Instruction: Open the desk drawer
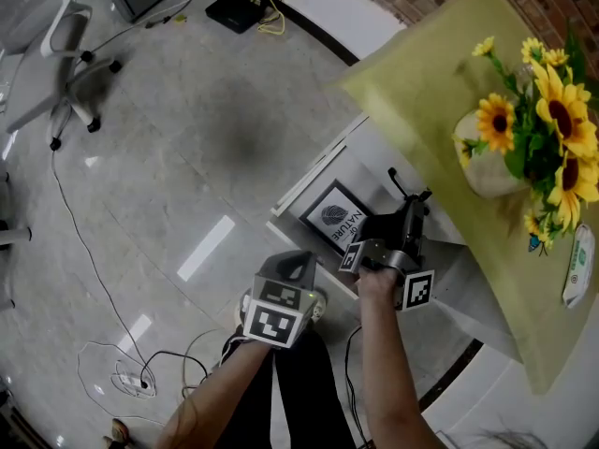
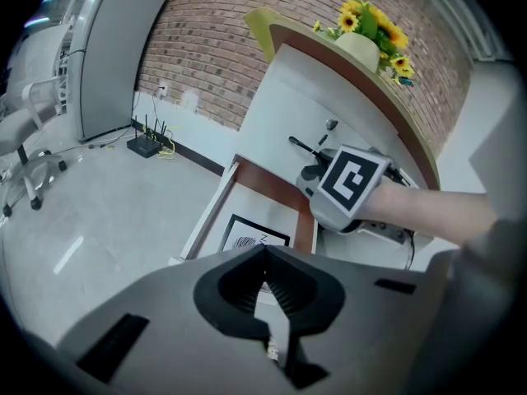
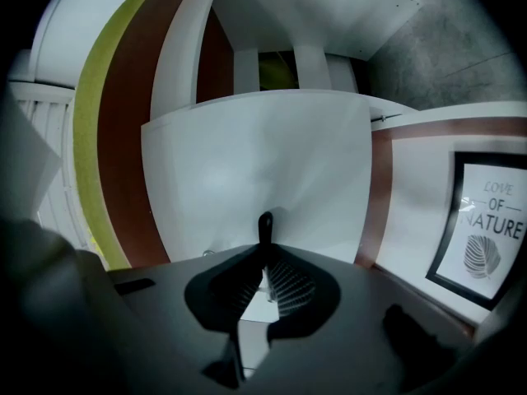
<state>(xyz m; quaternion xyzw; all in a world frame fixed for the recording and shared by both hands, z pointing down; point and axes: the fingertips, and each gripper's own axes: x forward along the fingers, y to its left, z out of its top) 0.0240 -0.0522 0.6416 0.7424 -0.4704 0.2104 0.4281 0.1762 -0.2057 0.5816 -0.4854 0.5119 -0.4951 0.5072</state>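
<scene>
The desk drawer [image 3: 247, 171] is a plain white front panel below the desktop's yellow-green cloth [image 1: 421, 82], and a slim black handle [image 3: 265, 223] stands out from its face. The right gripper [image 3: 265, 253] points level at this front; its jaws are pinched narrow on the handle, whose rounded end pokes out past the tips. Beside it another drawer [image 2: 204, 216] with brown inner sides stands pulled out, a framed leaf print [image 1: 335, 216] lying inside. The left gripper [image 2: 263, 257] hangs in front of the desk, angled down, jaws together on nothing.
</scene>
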